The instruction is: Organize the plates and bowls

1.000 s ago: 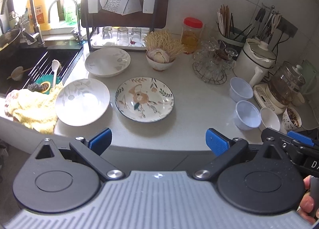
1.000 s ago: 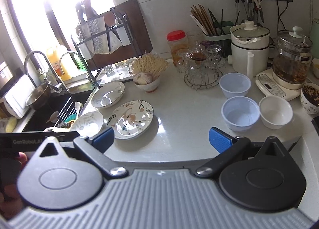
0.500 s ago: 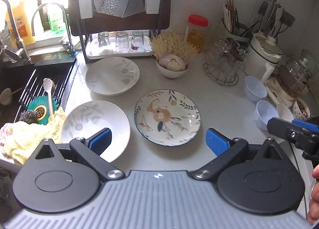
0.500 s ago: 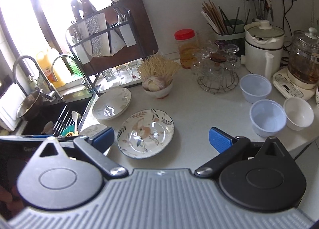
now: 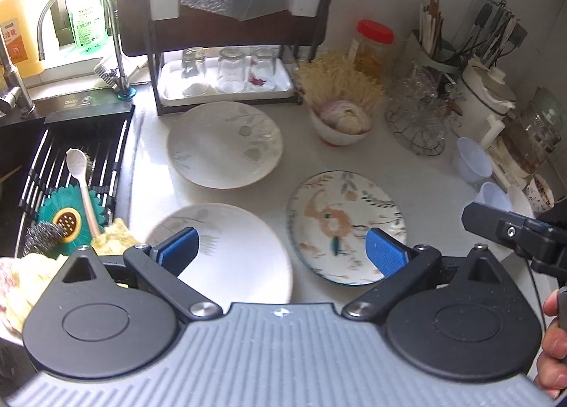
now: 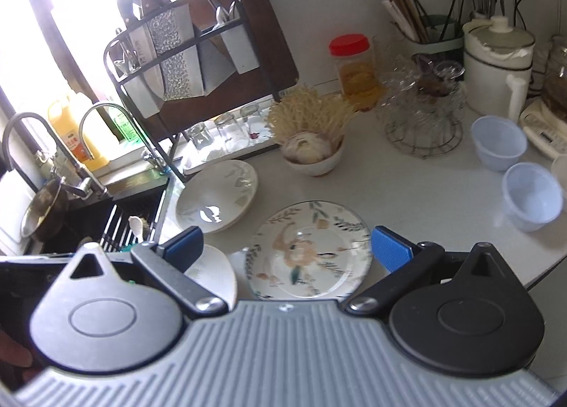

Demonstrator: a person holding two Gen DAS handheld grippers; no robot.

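Three plates lie on the white counter. A flowered plate (image 5: 345,226) (image 6: 310,251) sits in front, a white plate (image 5: 232,251) (image 6: 212,274) to its left near the edge, and a second white plate (image 5: 225,144) (image 6: 218,196) behind them. Two pale blue bowls (image 6: 499,143) (image 6: 531,196) stand at the right, small in the left wrist view (image 5: 473,159). My left gripper (image 5: 281,252) hangs open above the near white plate and the flowered plate. My right gripper (image 6: 287,247) is open over the flowered plate. Neither holds anything.
A dish rack (image 5: 226,38) with glasses stands at the back. A bowl with garlic and dry noodles (image 6: 313,151), a red-lidded jar (image 6: 354,70), a wire glass holder (image 6: 423,116) and a white pot (image 6: 496,63) crowd the back right. The sink (image 5: 67,173) is at left.
Both grippers have moved forward and lower toward the plates, which now look larger and closer. Both stay open.
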